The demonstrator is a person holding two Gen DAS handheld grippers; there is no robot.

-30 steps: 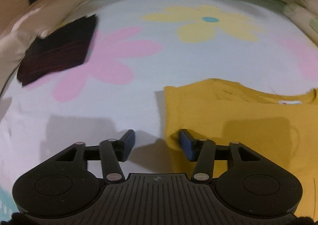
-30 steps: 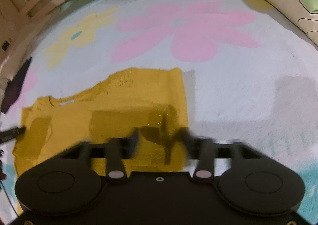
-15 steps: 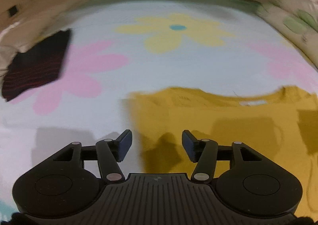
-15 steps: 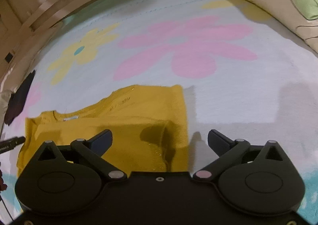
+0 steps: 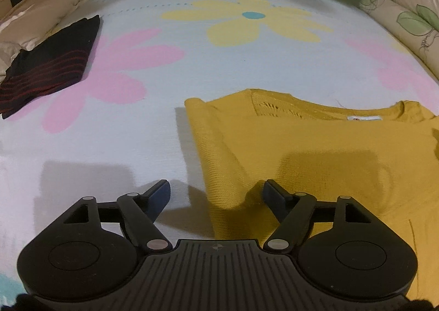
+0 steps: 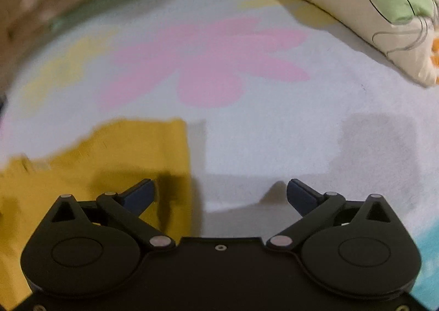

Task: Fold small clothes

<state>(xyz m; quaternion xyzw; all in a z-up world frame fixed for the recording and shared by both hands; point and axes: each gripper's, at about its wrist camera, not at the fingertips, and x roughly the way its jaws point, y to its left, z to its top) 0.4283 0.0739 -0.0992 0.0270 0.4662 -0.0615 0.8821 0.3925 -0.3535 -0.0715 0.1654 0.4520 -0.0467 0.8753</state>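
The small white neck label [image 5: 363, 118] inside the mustard-yellow knitted top [image 5: 315, 151] carries print, perhaps a logo, too tiny to read.

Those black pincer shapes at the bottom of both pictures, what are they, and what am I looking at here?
Each is a hand-held gripper carried by a person, with a wide-angle camera looking forward along its two fingers. One picture comes from the left hand-held gripper, the other from the right hand-held gripper. Both look down at a white bedspread printed with big pink and yellow flowers. A mustard-yellow sweater, already partly folded, lies on it. A dark folded garment with red stripes lies farther off, and a leaf-patterned pillow lies at the edge. Nothing is held: the right jaws are spread wide, the left are opening, each over one side edge of the sweater.
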